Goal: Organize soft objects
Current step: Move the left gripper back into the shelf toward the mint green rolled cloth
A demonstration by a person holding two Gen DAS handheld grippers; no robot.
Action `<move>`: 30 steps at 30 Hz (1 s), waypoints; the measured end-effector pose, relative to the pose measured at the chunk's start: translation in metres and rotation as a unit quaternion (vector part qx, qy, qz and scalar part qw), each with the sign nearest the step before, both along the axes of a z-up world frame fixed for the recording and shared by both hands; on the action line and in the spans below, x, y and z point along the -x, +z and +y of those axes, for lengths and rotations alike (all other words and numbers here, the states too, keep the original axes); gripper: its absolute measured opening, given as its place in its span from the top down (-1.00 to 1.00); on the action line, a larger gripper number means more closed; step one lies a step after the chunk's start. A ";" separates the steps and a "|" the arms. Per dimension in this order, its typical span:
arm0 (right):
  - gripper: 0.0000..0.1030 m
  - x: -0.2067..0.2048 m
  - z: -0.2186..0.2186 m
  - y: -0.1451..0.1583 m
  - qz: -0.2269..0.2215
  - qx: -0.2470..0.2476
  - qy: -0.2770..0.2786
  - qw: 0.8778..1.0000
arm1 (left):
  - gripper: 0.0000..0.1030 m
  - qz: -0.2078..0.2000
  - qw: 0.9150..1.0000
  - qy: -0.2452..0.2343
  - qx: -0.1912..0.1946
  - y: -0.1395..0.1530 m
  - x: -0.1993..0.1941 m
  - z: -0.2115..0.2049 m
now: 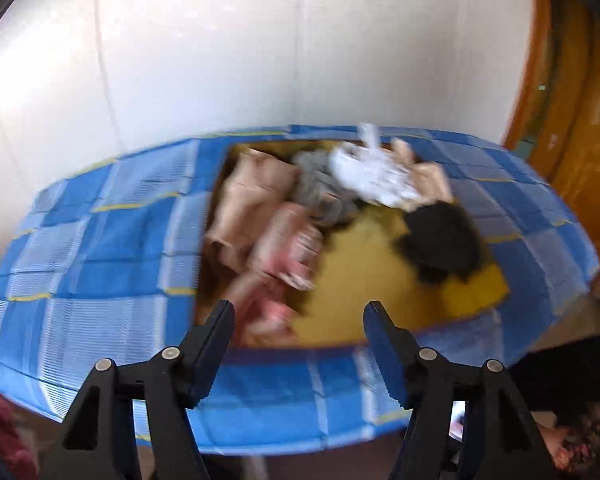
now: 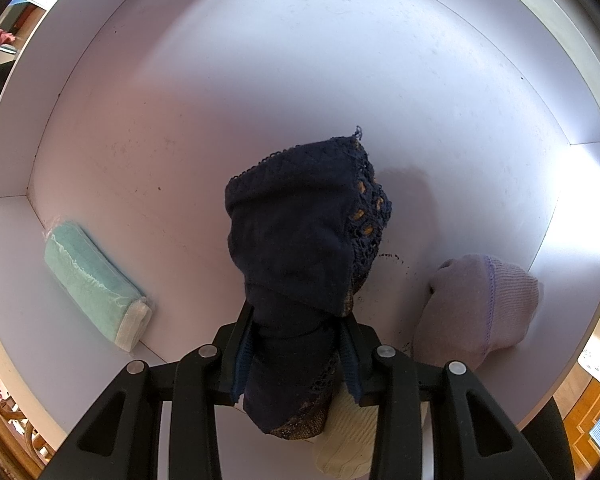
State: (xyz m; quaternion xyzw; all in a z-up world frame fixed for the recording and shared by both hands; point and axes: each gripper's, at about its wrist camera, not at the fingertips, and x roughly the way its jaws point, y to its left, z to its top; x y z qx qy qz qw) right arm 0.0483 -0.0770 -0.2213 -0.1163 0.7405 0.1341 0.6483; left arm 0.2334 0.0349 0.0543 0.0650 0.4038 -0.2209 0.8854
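Note:
In the left wrist view my left gripper (image 1: 300, 316) stands open with nothing between its fingers, over the near edge of a cardboard box (image 1: 340, 320). Inside the box lie beige garments (image 1: 252, 188), pink pieces (image 1: 288, 248), a grey cloth (image 1: 320, 192), a white crumpled piece (image 1: 372, 172) and a black piece (image 1: 440, 236). In the right wrist view my right gripper (image 2: 296, 320) points straight down into a white compartment (image 2: 260, 80) and is shut on a navy lace-edged garment (image 2: 300, 232).
The box rests on a blue checked cloth (image 1: 100, 248) against a white wall. On the compartment floor lie a wrapped mint towel (image 2: 96, 284) at left, a lilac knitted piece (image 2: 476, 304) at right and a cream knitted piece (image 2: 348, 440) under the gripper.

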 end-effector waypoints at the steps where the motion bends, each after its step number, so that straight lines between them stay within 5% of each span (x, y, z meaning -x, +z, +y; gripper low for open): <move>1: 0.26 0.000 0.000 0.000 0.000 0.000 0.000 1.000 | -0.31 0.007 1.000 -0.012 0.008 -0.003 0.006 -0.001; 7: 0.26 0.000 0.000 -0.001 0.001 -0.001 -0.001 1.000 | -0.33 0.062 0.995 -0.077 0.018 -0.031 0.041 -0.015; 12: 0.26 0.000 0.000 -0.001 0.002 0.000 -0.001 1.000 | -0.43 0.097 0.983 -0.137 -0.074 -0.076 0.078 -0.039; 16: 0.26 -0.001 0.000 -0.002 0.002 0.000 0.000 1.000 | -0.44 0.157 0.967 -0.164 -0.113 -0.123 0.096 -0.050; 19: 0.26 -0.001 -0.002 -0.002 0.005 0.000 -0.008 1.000 | -0.47 0.218 0.951 -0.176 -0.131 -0.159 0.109 -0.058; 26: 0.26 -0.004 -0.008 -0.004 0.010 -0.004 -0.022 1.000 | -0.68 0.312 0.899 -0.205 -0.230 -0.245 0.127 -0.086; 30: 0.26 -0.005 -0.009 -0.005 0.010 -0.005 -0.023 1.000 | -0.76 0.348 0.882 -0.208 -0.241 -0.277 0.130 -0.094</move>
